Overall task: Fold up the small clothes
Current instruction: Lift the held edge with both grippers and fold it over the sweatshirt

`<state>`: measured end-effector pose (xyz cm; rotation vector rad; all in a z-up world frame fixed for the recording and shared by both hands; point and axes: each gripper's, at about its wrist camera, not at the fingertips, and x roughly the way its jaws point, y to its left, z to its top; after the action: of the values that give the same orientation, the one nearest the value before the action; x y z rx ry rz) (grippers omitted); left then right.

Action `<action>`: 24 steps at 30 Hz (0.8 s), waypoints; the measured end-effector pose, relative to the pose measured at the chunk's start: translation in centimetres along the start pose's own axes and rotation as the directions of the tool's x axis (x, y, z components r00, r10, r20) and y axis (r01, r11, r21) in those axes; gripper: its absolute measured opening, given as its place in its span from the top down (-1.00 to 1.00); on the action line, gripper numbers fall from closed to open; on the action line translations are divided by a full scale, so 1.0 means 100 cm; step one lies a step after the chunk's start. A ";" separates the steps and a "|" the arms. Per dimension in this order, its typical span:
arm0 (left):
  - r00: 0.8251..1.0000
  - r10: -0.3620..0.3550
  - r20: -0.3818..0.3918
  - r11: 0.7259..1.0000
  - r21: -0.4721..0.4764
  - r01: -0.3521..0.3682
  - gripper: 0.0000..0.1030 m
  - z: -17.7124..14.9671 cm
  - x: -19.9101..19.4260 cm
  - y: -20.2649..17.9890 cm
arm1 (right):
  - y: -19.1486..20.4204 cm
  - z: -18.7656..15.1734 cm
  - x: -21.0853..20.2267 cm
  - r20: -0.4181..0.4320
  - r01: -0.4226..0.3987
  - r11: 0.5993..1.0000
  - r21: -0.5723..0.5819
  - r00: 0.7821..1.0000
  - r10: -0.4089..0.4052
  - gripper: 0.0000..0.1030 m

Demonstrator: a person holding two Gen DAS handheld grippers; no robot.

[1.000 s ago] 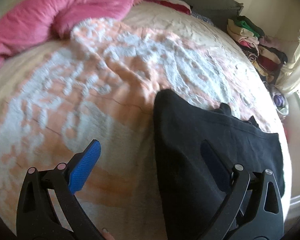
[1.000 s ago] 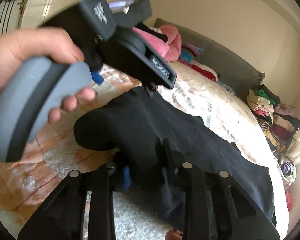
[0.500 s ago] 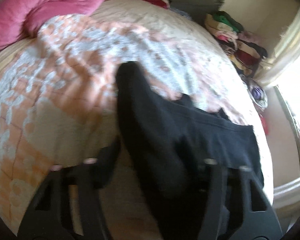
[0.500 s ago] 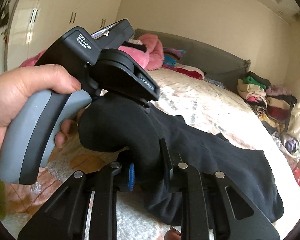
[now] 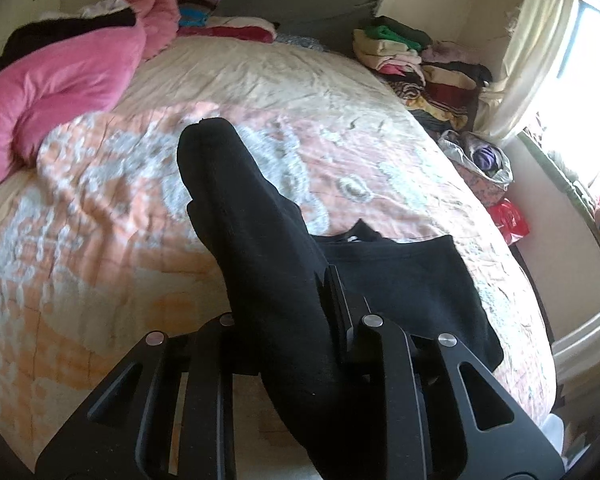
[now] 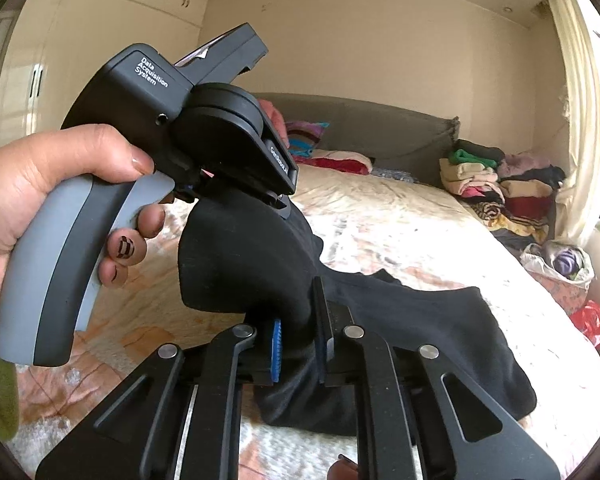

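Observation:
A black garment (image 5: 412,280) lies partly on the peach and white bedspread (image 5: 100,208), its near part lifted. My left gripper (image 5: 296,312) is shut on a fold of it (image 5: 260,248) that sticks up and forward. In the right wrist view my right gripper (image 6: 298,344) is shut on the same black garment (image 6: 420,332). The left gripper's body (image 6: 188,120), held in a hand, is just above and left, clamped on the garment's bulged top (image 6: 244,256).
A pink duvet (image 5: 60,80) lies at the bed's far left. Stacks of folded clothes (image 5: 420,64) sit at the far right by the curtain (image 5: 532,48). A plastic bag (image 5: 480,156) and a red bag (image 5: 508,220) are beside the bed.
My left gripper was open beside the garment, then shut on its edge and lifted it. Both grippers have risen and tilted up, raising the cloth off the bed.

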<state>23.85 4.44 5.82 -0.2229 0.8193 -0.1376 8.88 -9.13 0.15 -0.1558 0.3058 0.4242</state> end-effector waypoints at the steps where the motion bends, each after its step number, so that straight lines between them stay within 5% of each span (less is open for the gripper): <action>1: 1.000 0.003 0.003 1.000 0.013 -0.003 0.69 0.000 -0.001 -0.006 | -0.005 0.000 -0.003 0.004 0.004 1.000 0.011 1.000 -0.004 0.78; 24: 0.999 0.004 -0.053 0.988 0.155 0.004 0.69 -0.004 0.039 -0.107 | -0.086 -0.032 -0.025 -0.036 0.061 0.978 0.200 0.998 -0.055 0.81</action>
<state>25.78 -6.81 5.47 -0.0731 0.8567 -0.2071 9.60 -18.53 -1.33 0.0272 0.3712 0.3313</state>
